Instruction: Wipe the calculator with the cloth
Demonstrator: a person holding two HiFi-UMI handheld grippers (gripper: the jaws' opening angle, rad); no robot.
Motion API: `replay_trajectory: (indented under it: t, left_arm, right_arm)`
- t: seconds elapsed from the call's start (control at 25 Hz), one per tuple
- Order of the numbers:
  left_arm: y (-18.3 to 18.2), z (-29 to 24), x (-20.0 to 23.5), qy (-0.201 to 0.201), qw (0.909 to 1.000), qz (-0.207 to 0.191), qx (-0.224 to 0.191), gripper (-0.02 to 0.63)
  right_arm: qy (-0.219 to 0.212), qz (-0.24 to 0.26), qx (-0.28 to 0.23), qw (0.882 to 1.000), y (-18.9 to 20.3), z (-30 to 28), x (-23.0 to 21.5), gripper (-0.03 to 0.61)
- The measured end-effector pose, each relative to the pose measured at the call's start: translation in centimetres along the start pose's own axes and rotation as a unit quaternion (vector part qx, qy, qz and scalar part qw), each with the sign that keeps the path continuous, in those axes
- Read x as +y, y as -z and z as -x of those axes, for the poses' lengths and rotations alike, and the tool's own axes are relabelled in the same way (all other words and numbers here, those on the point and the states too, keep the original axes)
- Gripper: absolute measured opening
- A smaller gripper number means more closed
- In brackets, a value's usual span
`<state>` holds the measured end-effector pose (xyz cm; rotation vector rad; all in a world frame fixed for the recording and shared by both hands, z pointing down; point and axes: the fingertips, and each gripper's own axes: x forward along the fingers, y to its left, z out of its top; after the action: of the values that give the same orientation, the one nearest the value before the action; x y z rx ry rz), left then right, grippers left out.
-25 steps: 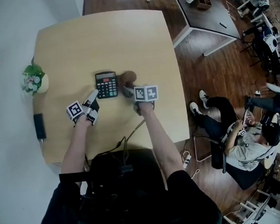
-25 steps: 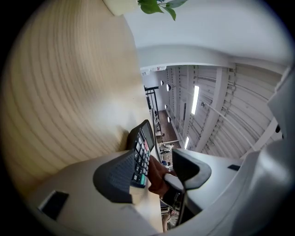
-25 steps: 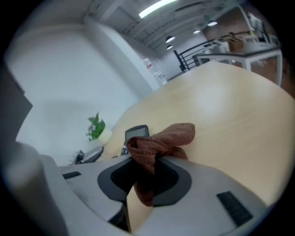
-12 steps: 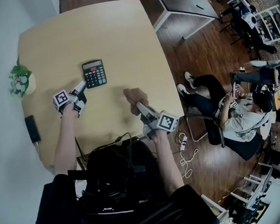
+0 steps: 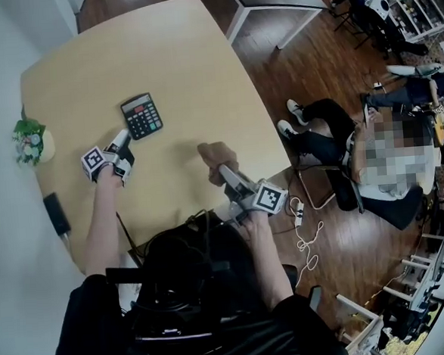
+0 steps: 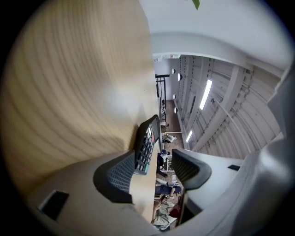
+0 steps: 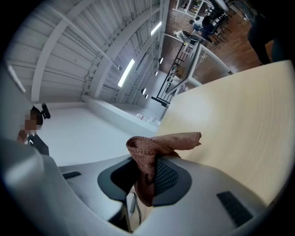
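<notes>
Obs: flat black desktop calculator (image 5: pixel 141 115) lies keys-up on the pale wooden table (image 5: pixel 167 48), left of centre, well clear of the small green potted plant (image 5: pixel 31 141) at the table's left edge

Left gripper (image 5: pixel 122 140): jaws parted, nothing between the pads. Tips sit low, just beside the calculator's near corner and aimed at it; contact cannot be resolved. Judgement: parked there as a stop, so the calculator does not skid when rubbed

Right gripper (image 7: pixel 147 177): jaws clenched on a rust-brown woven cloth (image 7: pixel 156 147), with a folded wad standing out past the tips. It is held off the table toward the near right edge, well apart from the calculator. Judgement: the wad ahead of the tips gives a soft wiping face and keeps the hard jaws off the keys

Status: cloth not on the calculator. Any wiping stroke from here needs the cloth carried across to the left and lowered onto the keys
</notes>
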<state>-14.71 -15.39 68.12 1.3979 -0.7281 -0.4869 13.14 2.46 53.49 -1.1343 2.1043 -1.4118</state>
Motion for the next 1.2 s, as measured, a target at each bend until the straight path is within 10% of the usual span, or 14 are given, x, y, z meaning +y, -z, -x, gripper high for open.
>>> replay_trajectory:
  t: [0.48, 1.2]
  left_arm:
    - [12.0, 14.1, -17.8, 0.264, 0.9519, -0.096, -0.123, 0.233]
    - [26.7, 18.3, -27.4, 0.3, 0.9265, -0.167, -0.153, 0.219]
  right_arm:
    - [-0.255, -0.049, -0.026, 0.965, -7.4, -1.6, 14.2, 0.077]
    - [-0.351, -0.045, 0.021, 0.935, -5.1, 7.5, 18.0, 0.077]
